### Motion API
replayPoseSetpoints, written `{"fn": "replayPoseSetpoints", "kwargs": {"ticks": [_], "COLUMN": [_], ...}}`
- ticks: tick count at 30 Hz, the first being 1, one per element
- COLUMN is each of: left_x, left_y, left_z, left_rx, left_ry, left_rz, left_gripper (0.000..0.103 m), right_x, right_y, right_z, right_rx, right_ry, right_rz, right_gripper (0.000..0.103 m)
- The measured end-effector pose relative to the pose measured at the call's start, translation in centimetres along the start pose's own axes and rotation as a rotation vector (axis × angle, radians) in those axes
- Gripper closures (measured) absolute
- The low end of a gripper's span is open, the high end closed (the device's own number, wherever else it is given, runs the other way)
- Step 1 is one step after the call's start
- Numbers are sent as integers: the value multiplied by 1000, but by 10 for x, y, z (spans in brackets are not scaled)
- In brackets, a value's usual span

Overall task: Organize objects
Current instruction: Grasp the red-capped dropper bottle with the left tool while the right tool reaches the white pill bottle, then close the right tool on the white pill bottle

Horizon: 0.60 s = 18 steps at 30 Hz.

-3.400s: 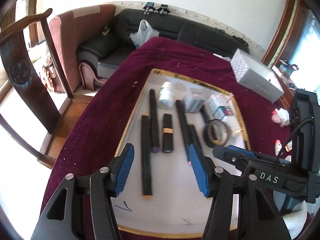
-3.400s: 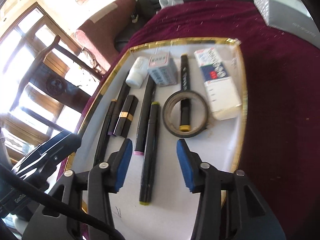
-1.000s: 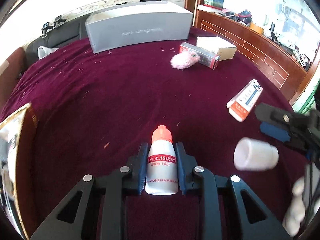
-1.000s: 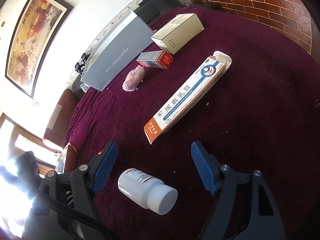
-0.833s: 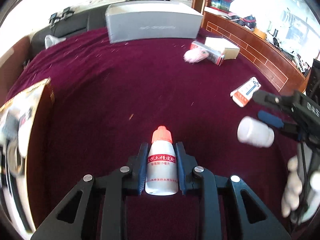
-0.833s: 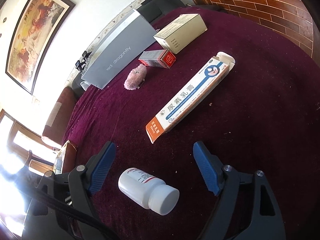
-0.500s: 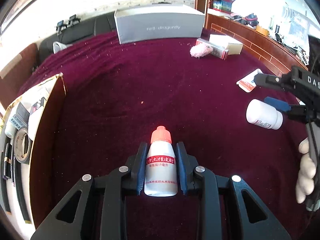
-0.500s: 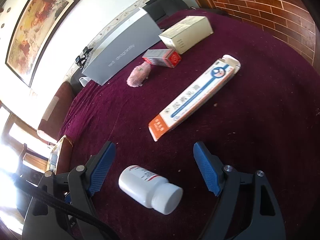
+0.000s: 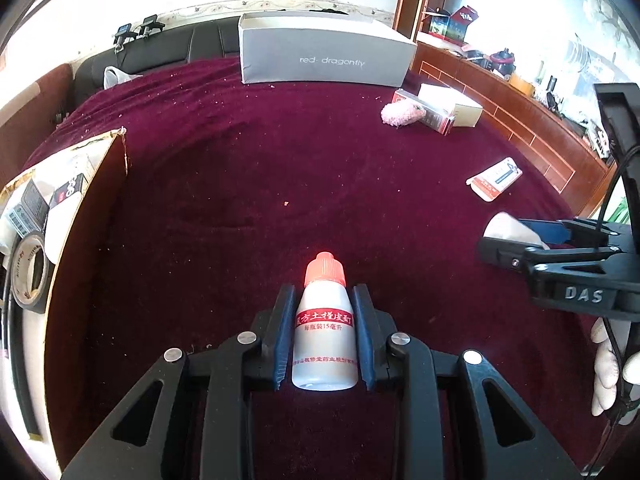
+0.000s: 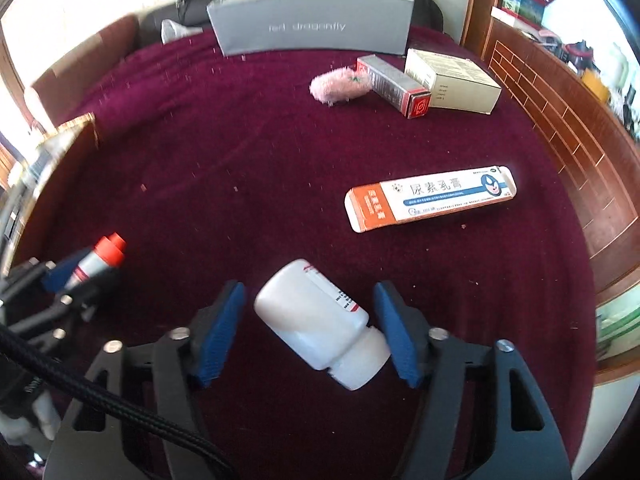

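**Two bottles in the grippers above the maroon cloth**

Left gripper [image 9: 324, 330]: jaws nearly together, both blue pads pressed flat against the sides of a small dropper bottle [image 9: 325, 336]. The bottle is white with a red label band and an orange-red cap; the cap points toward 12 o'clock in the left wrist view, away from the camera. In the right wrist view the same gripper and bottle appear at 9 o'clock, blurred.

Right gripper [image 10: 310, 330]: jaws closing, with a white pill bottle [image 10: 320, 320] lying slantwise between them. Its white cap touches or nearly touches the pad at 4 o'clock; a narrow gap shows between the bottle's base and the pad at 8 o'clock. A firm grip cannot be confirmed. In the left wrist view this gripper sits at 3 o'clock, a white-gloved hand [image 9: 612, 368] below it.

Surroundings, right wrist view: the maroon cloth [image 10: 260, 140] covers the table. An orange-and-white ointment carton [image 10: 430, 203] lies flat at 2 o'clock, well apart from the pill bottle. At 12 o'clock stands a long grey box [image 10: 312, 26]. Toward 1 o'clock, a pink fluffy item [image 10: 340, 86] lies just beside a red-and-silver carton [image 10: 394, 84], which lies against a cream carton [image 10: 452, 80].

Left wrist view, 9 o'clock: a gold-edged tray [image 9: 90, 184] holds a tape roll [image 9: 30, 274] and small boxes.
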State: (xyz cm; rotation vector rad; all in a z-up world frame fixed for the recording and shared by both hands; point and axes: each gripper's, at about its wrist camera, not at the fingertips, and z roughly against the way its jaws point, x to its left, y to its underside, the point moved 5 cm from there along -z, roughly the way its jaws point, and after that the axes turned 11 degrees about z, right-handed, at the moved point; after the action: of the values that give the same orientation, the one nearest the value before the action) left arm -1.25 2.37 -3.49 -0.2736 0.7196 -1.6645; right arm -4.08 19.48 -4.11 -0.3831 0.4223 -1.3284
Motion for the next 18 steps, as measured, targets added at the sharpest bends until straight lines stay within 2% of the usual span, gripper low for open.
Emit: {"fn": "replayPoseSetpoints", "kwargs": {"ticks": [2,3,5,7,10,18], "left_x": [-1,-1,-1,0,1,22], "left_y": [1,1,2,5,11,21], "left_z": [0,0,2,5,11,32], "left_rx": [0,0,2,6,14,14], "left_ry": [-12,-14,-19,-25,-31,-15], "left_rz": [-11,-14,-17,-33,-44,18], "left_gripper": [79,80,81,81,81,80], "right_x": [2,2,2,3,4,7], "right_y": [1,1,1,2,2,6], "right_z": [-4,-5,-3,-1,-1,2], "right_rx": [22,26,36,50,66,81], "right_ry": [15,22,26,28,41,50], "right_rz": [6,4,-7,-9,-6,-31], "right_gripper": [55,56,65,70,70,70]}}
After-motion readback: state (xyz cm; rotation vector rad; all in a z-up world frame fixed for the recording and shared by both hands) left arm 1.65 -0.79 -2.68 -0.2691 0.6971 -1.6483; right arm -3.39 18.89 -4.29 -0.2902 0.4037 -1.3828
